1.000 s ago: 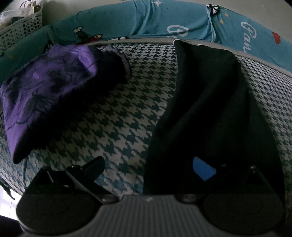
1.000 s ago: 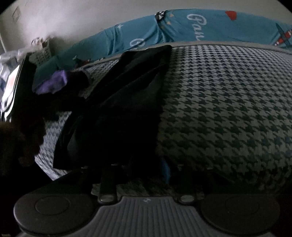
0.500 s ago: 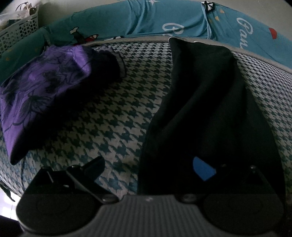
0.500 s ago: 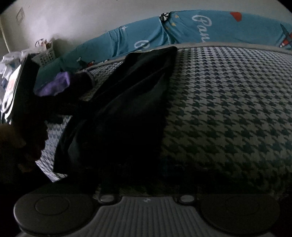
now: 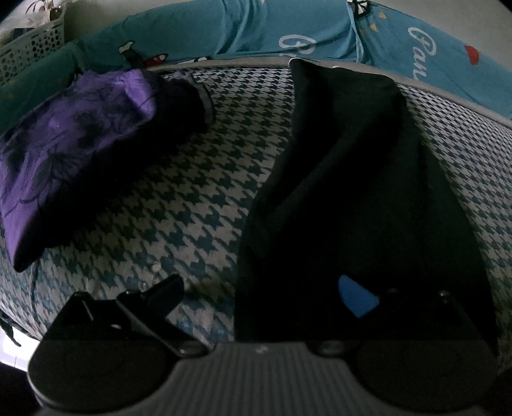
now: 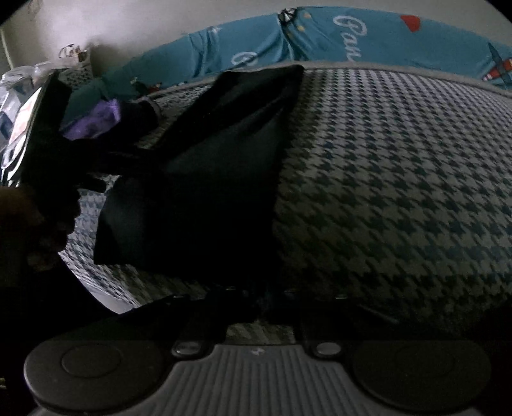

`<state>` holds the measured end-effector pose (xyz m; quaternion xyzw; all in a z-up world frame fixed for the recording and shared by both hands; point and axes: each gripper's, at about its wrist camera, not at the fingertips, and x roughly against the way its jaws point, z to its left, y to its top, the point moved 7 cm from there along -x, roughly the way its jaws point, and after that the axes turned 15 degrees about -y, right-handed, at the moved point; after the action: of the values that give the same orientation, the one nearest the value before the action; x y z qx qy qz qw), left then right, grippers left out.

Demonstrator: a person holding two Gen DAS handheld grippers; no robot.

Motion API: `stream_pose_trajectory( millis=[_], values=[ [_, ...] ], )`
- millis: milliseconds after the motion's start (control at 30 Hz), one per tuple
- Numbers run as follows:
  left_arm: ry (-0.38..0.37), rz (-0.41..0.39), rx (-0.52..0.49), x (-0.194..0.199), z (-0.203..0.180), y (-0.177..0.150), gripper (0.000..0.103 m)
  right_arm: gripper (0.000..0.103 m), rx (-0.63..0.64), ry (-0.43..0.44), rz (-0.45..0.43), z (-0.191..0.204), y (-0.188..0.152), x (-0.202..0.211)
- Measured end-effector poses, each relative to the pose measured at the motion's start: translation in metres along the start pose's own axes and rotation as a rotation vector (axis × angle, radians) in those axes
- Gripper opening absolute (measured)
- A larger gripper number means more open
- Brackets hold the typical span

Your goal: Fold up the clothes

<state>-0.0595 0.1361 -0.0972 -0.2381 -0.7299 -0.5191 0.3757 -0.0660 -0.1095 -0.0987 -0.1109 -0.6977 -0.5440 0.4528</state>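
Black garment on a houndstooth bed, a claw at each near corner.

Lying lengthwise on the houndstooth cover point(image 5: 198, 179), the black garment point(image 5: 358, 179) — a long dark strip running from the near edge up toward the teal printed sheet point(image 5: 288, 28) at the back. Left gripper point(image 5: 265, 288) spread wide: one finger over bare cover, the other, with a blue pad, over the cloth's near edge; no telling whether it touches. Right gripper point(image 6: 252, 307) at the near end of the same garment point(image 6: 208, 179), fingers narrowed and lost in dark fabric — cannot tell whether clamped on it. Off to the left, well apart from the black strip, a purple patterned garment point(image 5: 64, 153) in a heap; behind it, a perforated white basket point(image 5: 28, 51).
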Motion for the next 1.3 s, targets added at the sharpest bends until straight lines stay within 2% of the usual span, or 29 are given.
stream_pose_trajectory(
  millis=[133, 300, 467, 567, 633, 733, 833, 900, 967, 1133, 1200, 1300],
  values=[
    [-0.013, 0.004, 0.007, 0.001, -0.002, -0.004, 0.103, 0.002, -0.035, -0.037, 0.035, -0.010, -0.005, 0.002],
    [-0.017, 0.005, -0.002, 0.003, -0.006, -0.009, 0.103, 0.004, -0.095, 0.007, -0.083, -0.019, 0.008, 0.020],
    [-0.026, 0.007, -0.005, 0.005, -0.008, -0.013, 0.103, 0.004, -0.038, 0.061, -0.134, 0.001, 0.014, 0.019],
    [-0.030, 0.009, -0.008, 0.005, -0.010, -0.015, 0.103, 0.004, -0.009, 0.062, -0.161, 0.013, 0.019, 0.014],
    [-0.031, 0.010, -0.009, 0.006, -0.011, -0.017, 0.103, 0.004, -0.003, 0.076, -0.153, 0.018, 0.022, 0.006],
    [-0.034, 0.015, -0.009, 0.008, -0.012, -0.019, 0.103, 0.005, 0.016, 0.079, -0.062, 0.026, 0.016, -0.012],
    [-0.043, 0.020, -0.006, 0.009, -0.013, -0.023, 0.103, 0.005, 0.046, 0.108, 0.122, 0.032, -0.007, -0.028],
    [-0.050, 0.025, -0.015, 0.010, -0.016, -0.026, 0.103, 0.005, 0.064, 0.082, 0.202, 0.033, -0.020, -0.036],
    [-0.058, 0.033, -0.033, 0.011, -0.021, -0.030, 0.103, 0.005, 0.062, 0.081, 0.195, 0.031, -0.021, -0.034],
    [-0.115, 0.053, -0.058, 0.015, -0.033, -0.039, 0.103, 0.007, 0.014, 0.124, 0.082, 0.023, 0.003, -0.012],
    [-0.147, 0.032, -0.055, 0.019, -0.037, -0.037, 0.103, 0.010, -0.007, 0.140, 0.029, 0.019, 0.014, -0.002],
    [-0.135, -0.012, -0.050, 0.024, -0.035, -0.029, 0.103, 0.017, -0.045, 0.120, -0.036, 0.009, 0.028, 0.006]
  ],
)
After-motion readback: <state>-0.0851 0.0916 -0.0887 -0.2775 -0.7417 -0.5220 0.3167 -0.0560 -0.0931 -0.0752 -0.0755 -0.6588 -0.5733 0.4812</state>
